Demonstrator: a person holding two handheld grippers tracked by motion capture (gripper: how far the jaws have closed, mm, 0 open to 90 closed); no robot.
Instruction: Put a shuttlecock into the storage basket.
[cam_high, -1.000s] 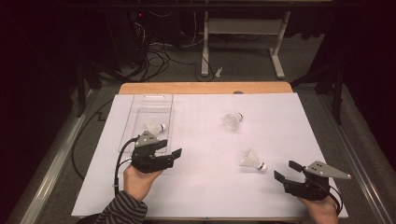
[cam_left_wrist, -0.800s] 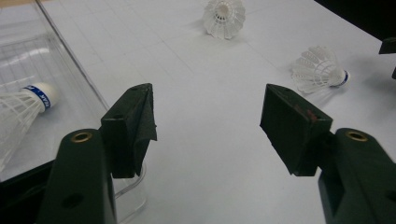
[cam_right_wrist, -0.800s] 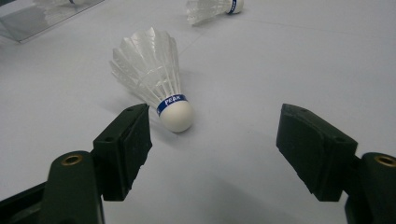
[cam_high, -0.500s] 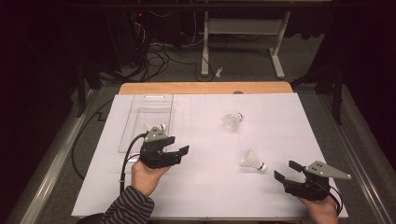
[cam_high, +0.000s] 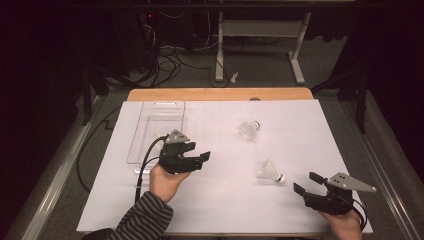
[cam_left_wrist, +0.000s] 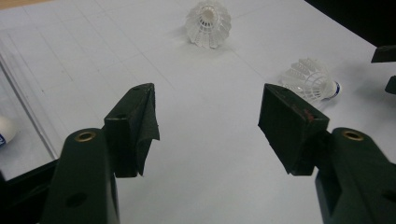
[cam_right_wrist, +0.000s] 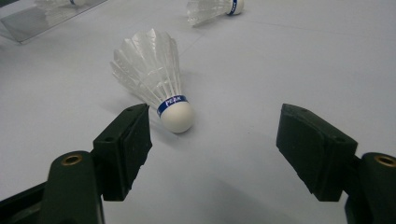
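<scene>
On the table's left side: a clear plastic tray (cam_high: 156, 131) lies on the white sheet (cam_high: 225, 200); a shuttlecock (cam_left_wrist: 5, 132) rests inside it.
Left gripper (cam_high: 192, 159): held just beside the tray's near right corner, jaws spread wide, nothing between them, pointing toward the two loose shuttlecocks.
Far shuttlecock (cam_high: 249, 129): lies on its side on the sheet, toward the table's back, well apart from both grippers.
Near shuttlecock (cam_high: 270, 172): lies on its side, white cork tip toward the right gripper, blue band around the cork.
Right gripper (cam_high: 308, 183): at the near right corner, jaws apart and empty, the near shuttlecock's tip just ahead of its left jaw, not touching.
</scene>
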